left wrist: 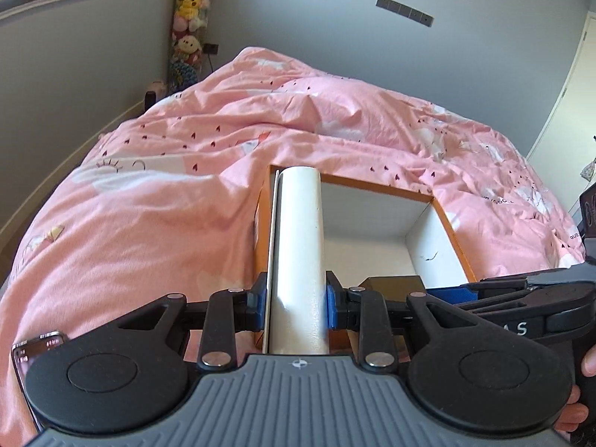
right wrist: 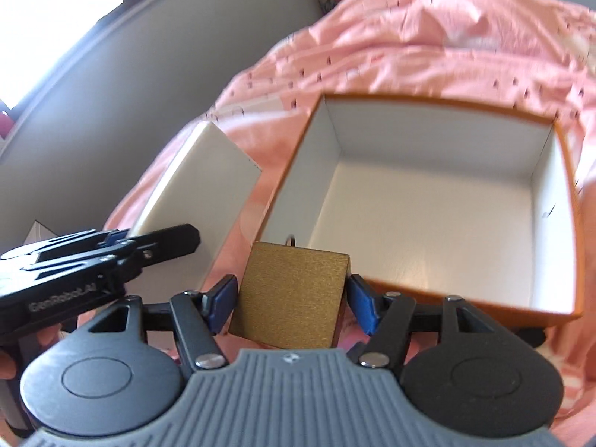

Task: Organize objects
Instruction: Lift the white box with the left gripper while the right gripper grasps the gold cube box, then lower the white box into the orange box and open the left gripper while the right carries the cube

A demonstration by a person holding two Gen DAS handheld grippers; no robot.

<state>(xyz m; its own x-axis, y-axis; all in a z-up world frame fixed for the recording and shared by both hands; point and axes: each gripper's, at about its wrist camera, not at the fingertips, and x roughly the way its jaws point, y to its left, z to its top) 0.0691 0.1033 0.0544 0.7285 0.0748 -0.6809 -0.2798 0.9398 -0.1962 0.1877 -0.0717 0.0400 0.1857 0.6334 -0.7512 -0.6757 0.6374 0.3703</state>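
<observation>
Jaws first: left gripper point(left wrist: 297, 300) has its jaws narrow and clamped on a white flat box point(left wrist: 297, 260), blue pads pressing both long sides; the box sticks out far along the jaws, its far end over the near-left corner of the big open box. Right gripper point(right wrist: 292, 296) has jaws wide w/ a gold box point(right wrist: 292, 298) between them; the left pad sits at the box's edge, the right pad looks just off its side, so contact there is unclear. Last readings are nearly level, so no clear closing.

Largest to smallest:
- Bed w/ pink duvet point(left wrist: 167, 186), rumpled, small dark heart print; it carries everything, fills most of both views.
- Orange box point(right wrist: 579, 260), open top, white inside, sits on the duvet toward the right. Interior looks bare: white floor and walls, one small dark mark on the right wall. Gold box hangs at its near-left corner, over the rim, not set inside.
- White flat box, held up left of the orange box in the right wrist view point(right wrist: 197, 190), clear of the duvet.
- Gold box: brushed finish, tilted, a small ring-like bit at its far edge, too small to tell.
- Phone point(left wrist: 33, 350) at near-left edge of left wrist view, partly hidden.

Far corner: column of plush toys point(left wrist: 188, 18) by the window.
</observation>
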